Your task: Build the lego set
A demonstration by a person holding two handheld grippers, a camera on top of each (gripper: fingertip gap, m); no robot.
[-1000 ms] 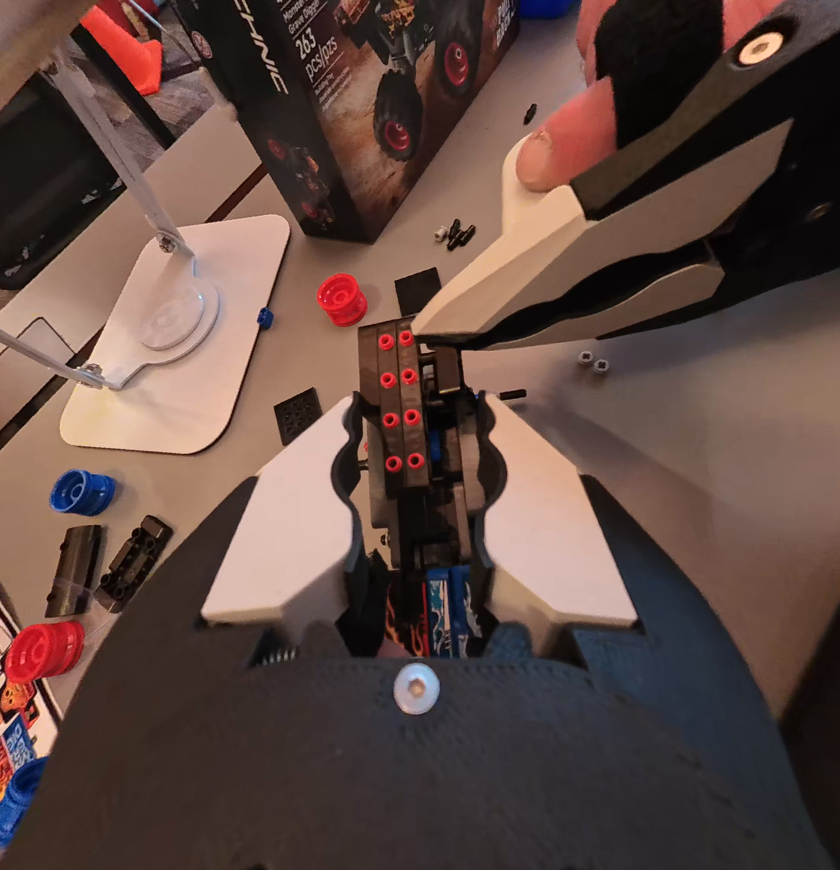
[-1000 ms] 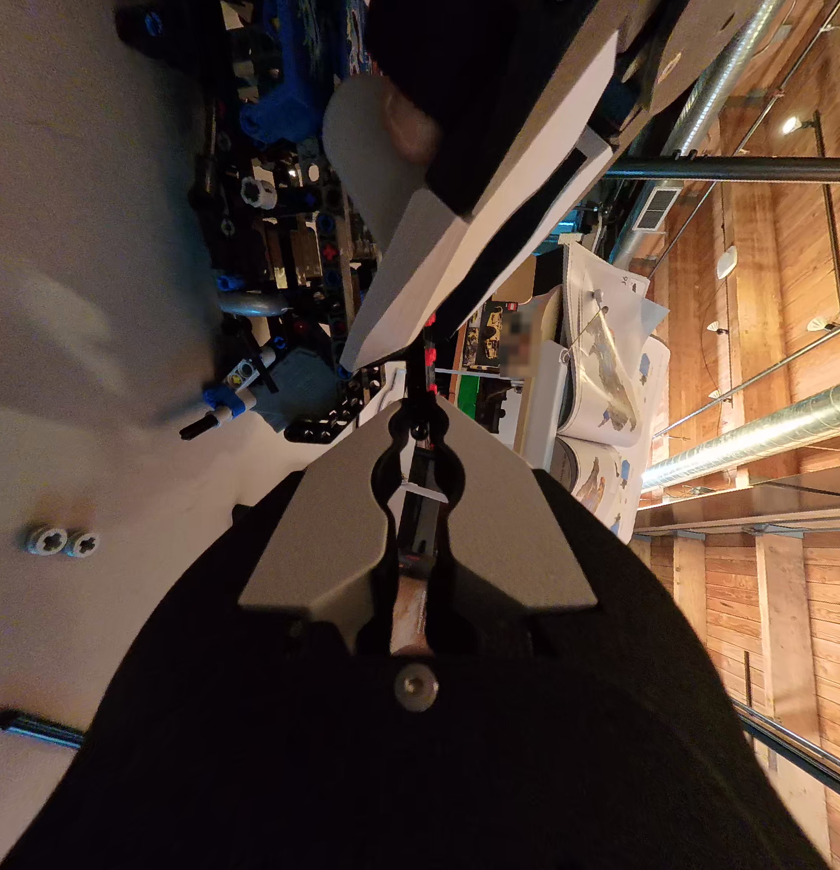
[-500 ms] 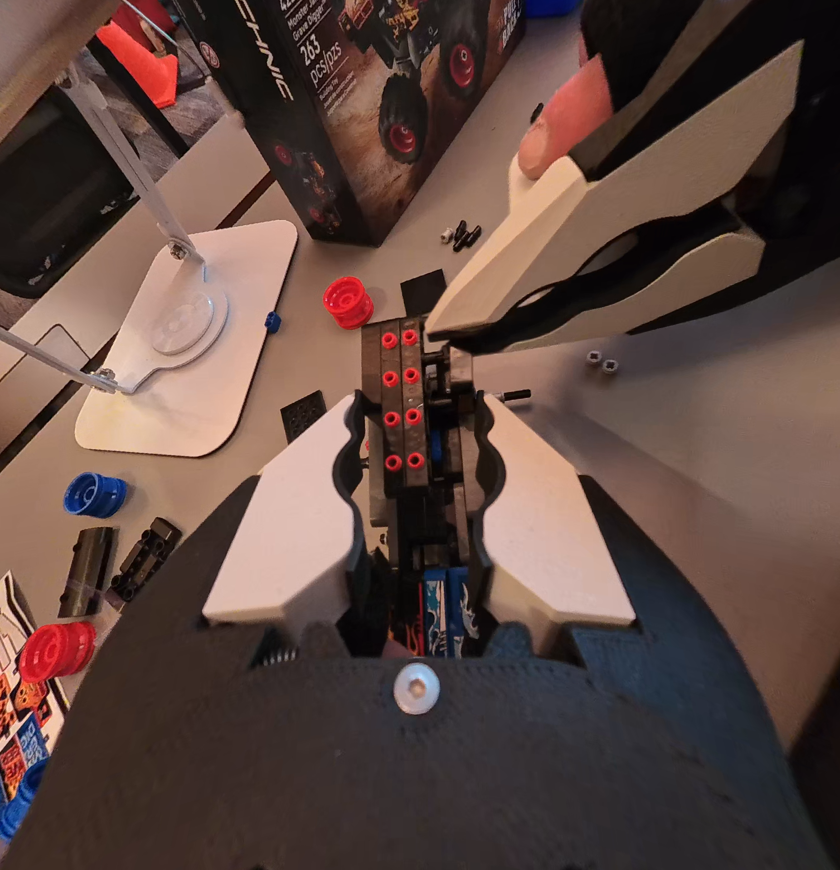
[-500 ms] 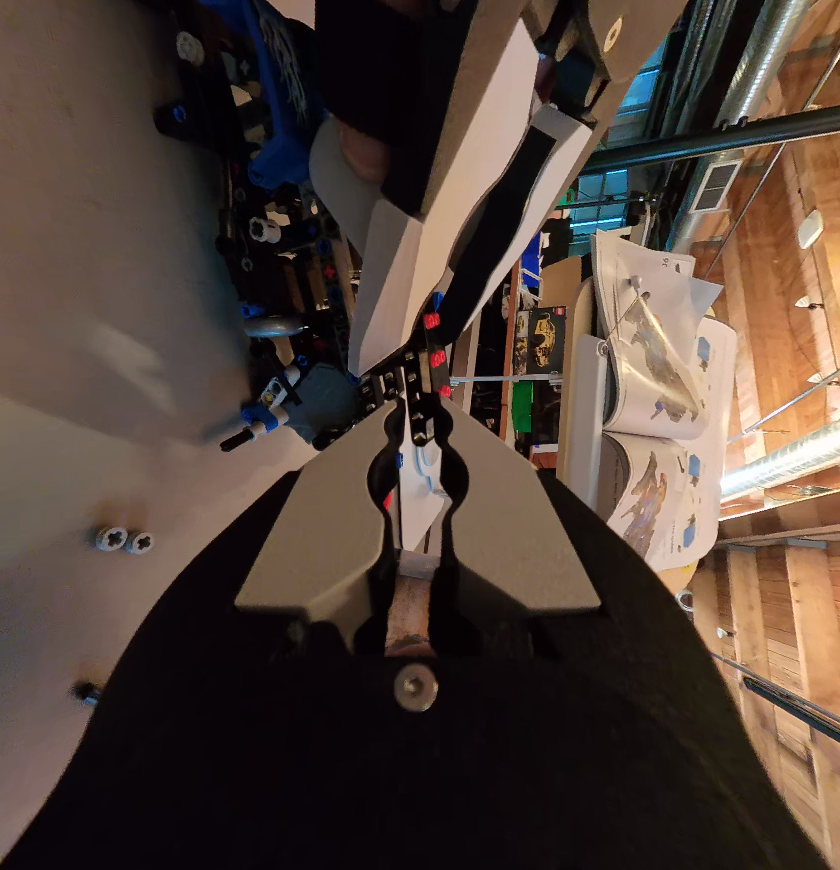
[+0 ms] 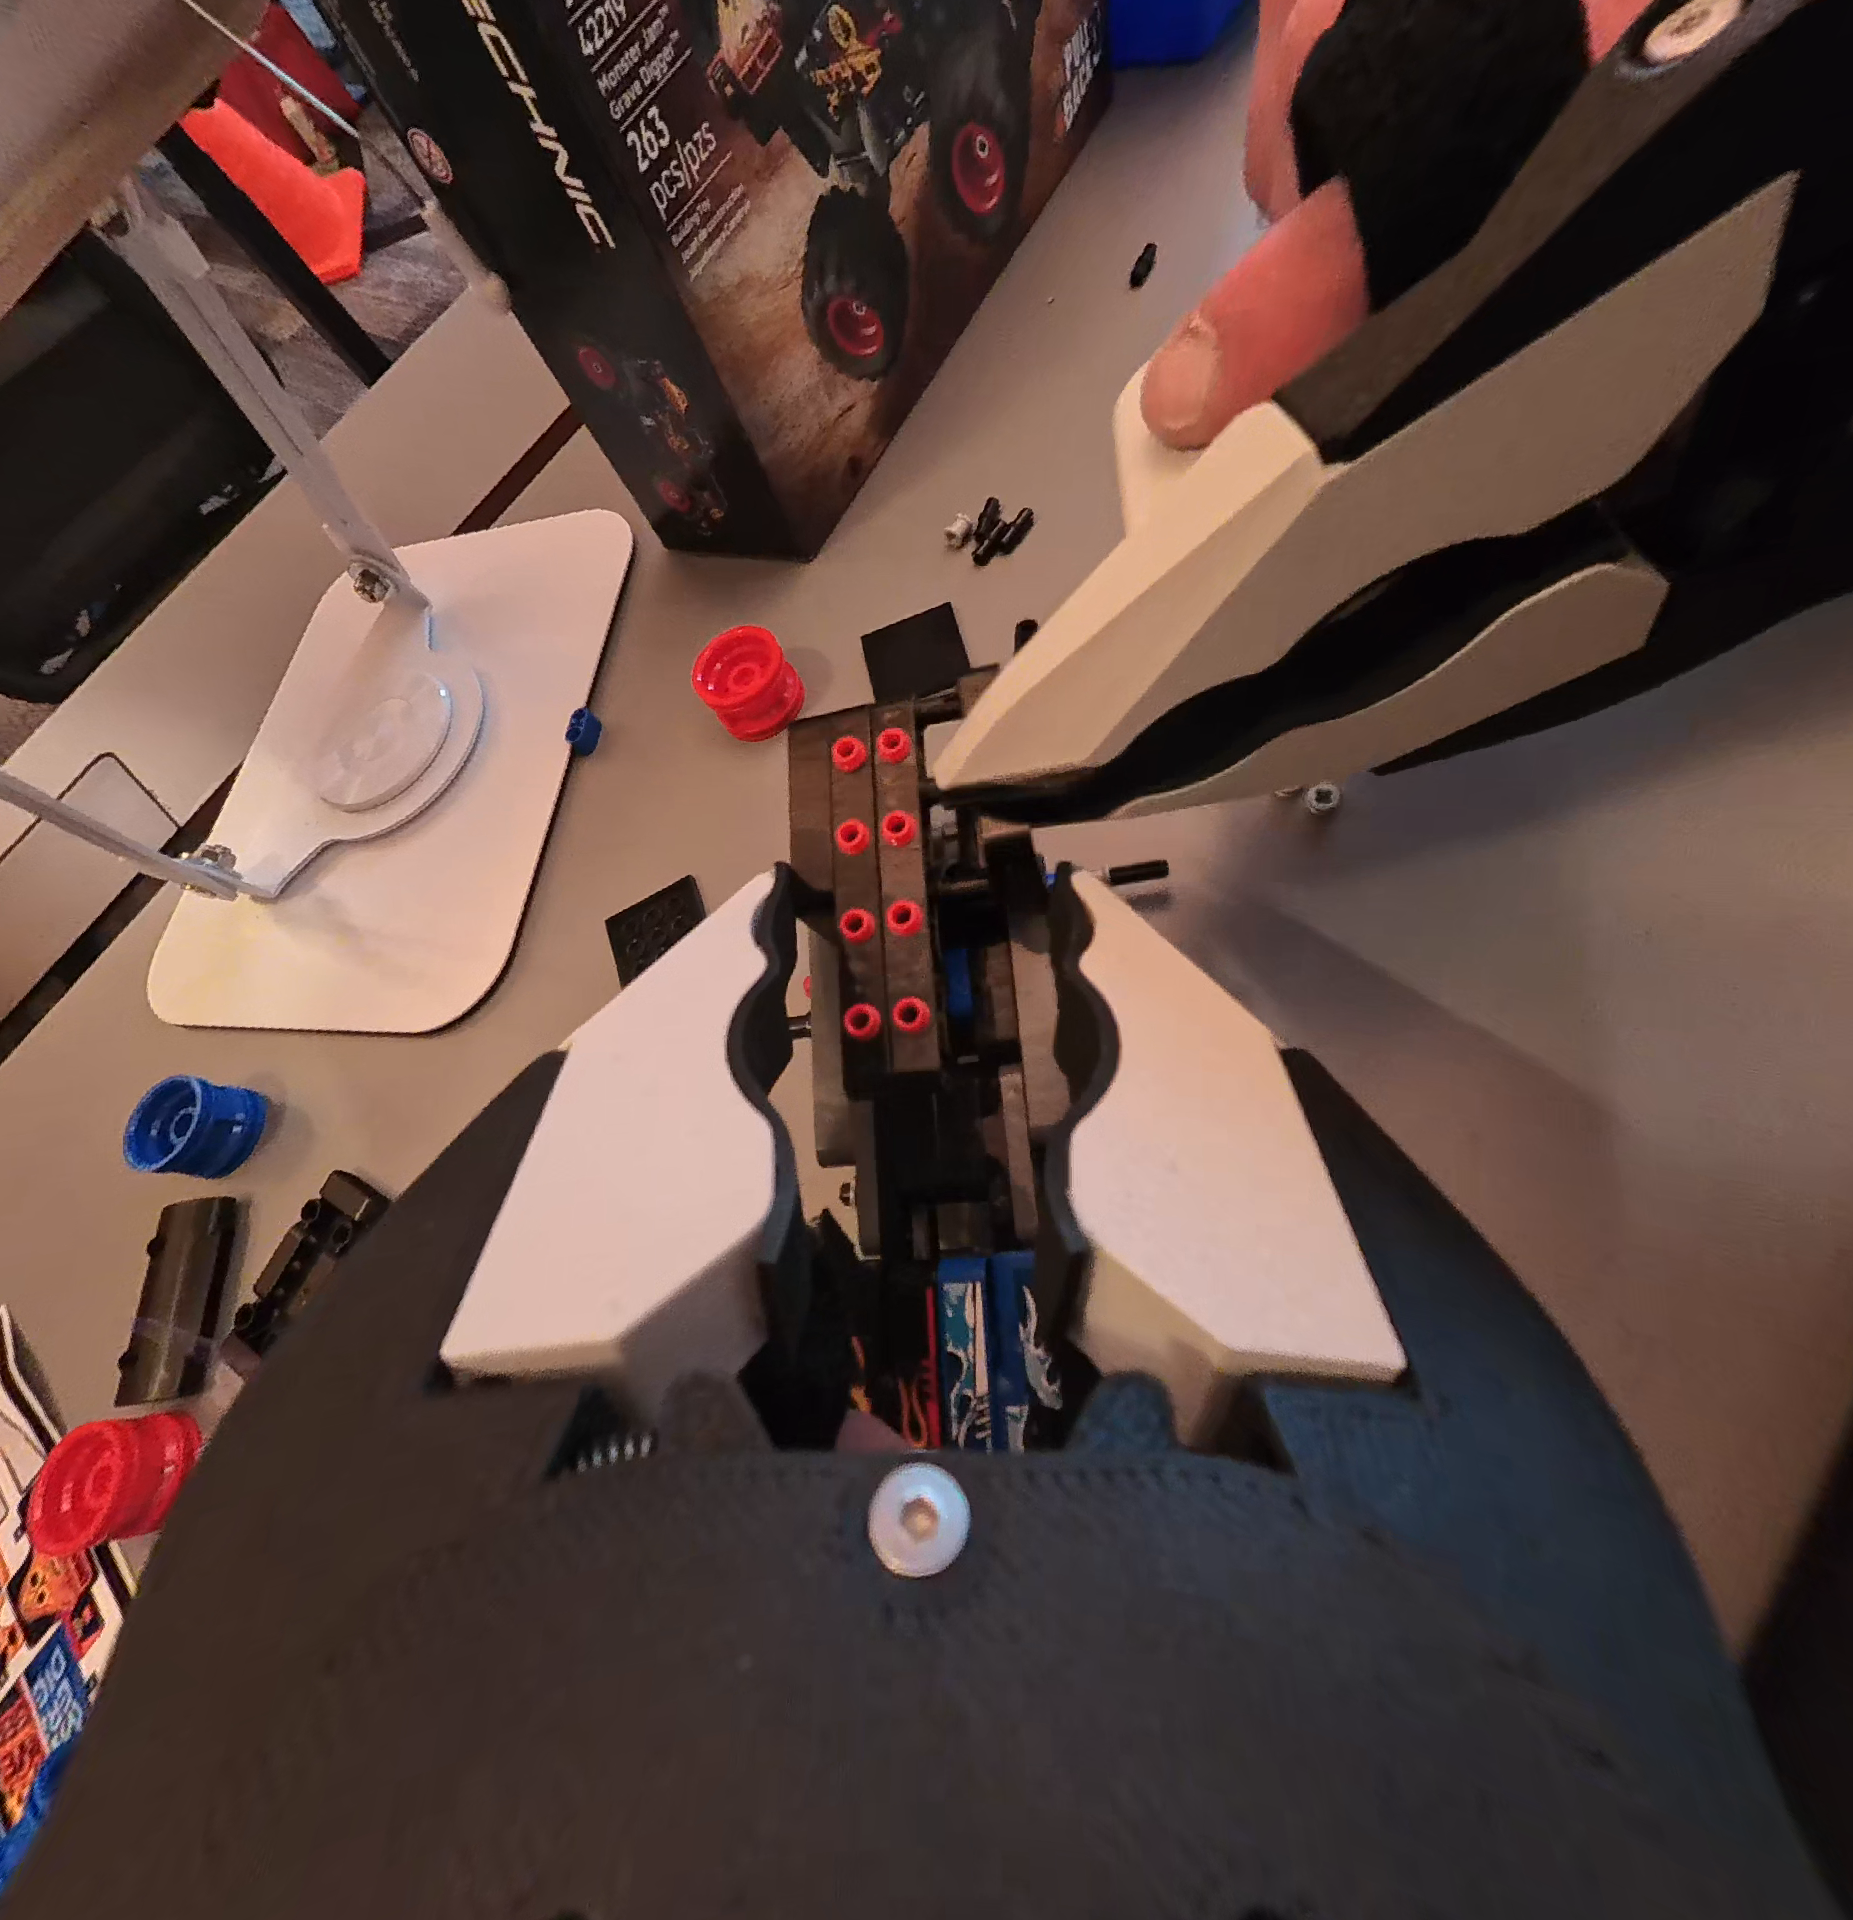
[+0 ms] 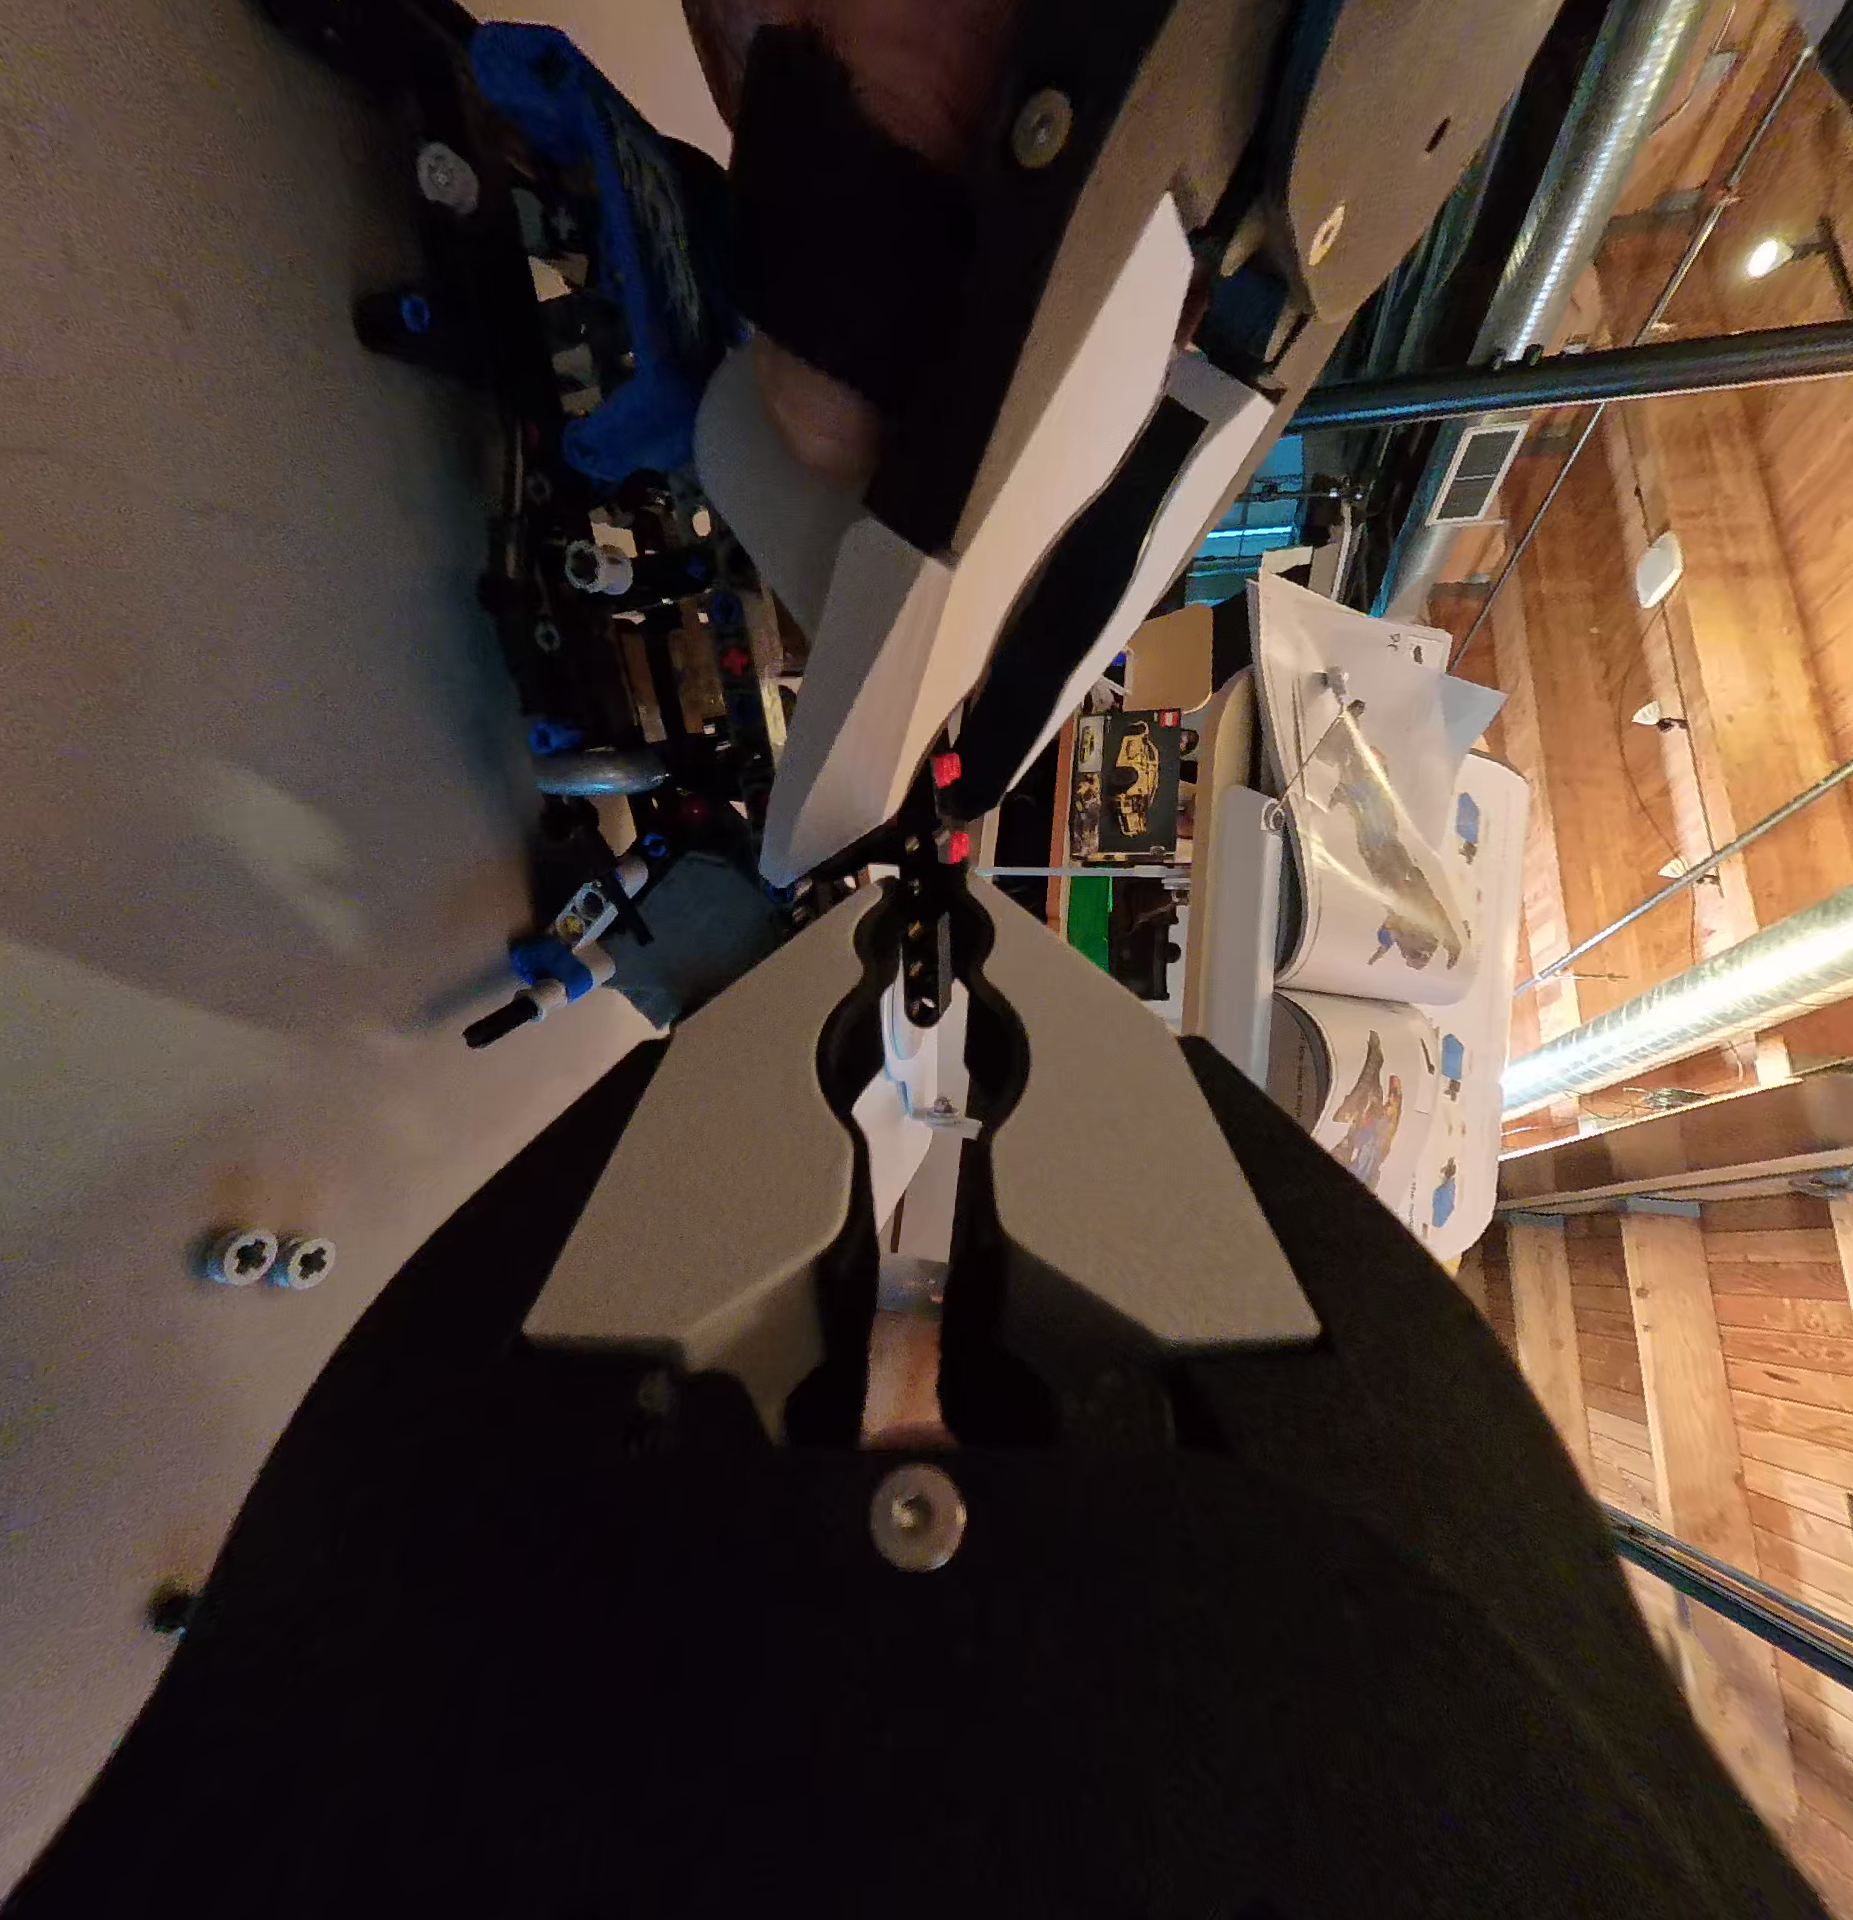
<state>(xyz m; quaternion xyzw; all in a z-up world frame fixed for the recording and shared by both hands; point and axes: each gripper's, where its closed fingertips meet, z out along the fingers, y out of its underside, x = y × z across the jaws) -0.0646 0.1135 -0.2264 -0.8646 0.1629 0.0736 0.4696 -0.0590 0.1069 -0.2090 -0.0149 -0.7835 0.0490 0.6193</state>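
My left gripper [image 5: 922, 894] is shut on the part-built lego model [image 5: 880, 935], a black chassis with two rows of red pins on top and blue stickered panels near my palm. My right gripper [image 5: 953, 779] comes in from the upper right, and its tips meet the model's far end. In the right wrist view my right gripper [image 6: 927, 904] is shut on a thin black beam with holes [image 6: 927, 956] and red pins that sticks out of the model [image 6: 631, 644]. The left gripper [image 6: 880, 831] shows above it, with a person's fingertip on it.
On the grey table stand the lego box [image 5: 756, 260] and a white stand base [image 5: 382, 790]. Loose parts lie around: red hubs [image 5: 747, 681], a blue hub [image 5: 195, 1125], black pieces [image 5: 179, 1288], black pins [image 5: 995, 525], two grey connectors [image 6: 267, 1259]. An instruction booklet [image 6: 1389, 831] hangs behind. Left and right tips are no more than a few centimetres apart. The blue hub [image 5: 195, 1125] is about equally far from each gripper, around 25 centimetres.
The right gripper has shifted and turned a little at the model's far end, and more of the black beam shows between its tips. The left gripper keeps its hold on the model.
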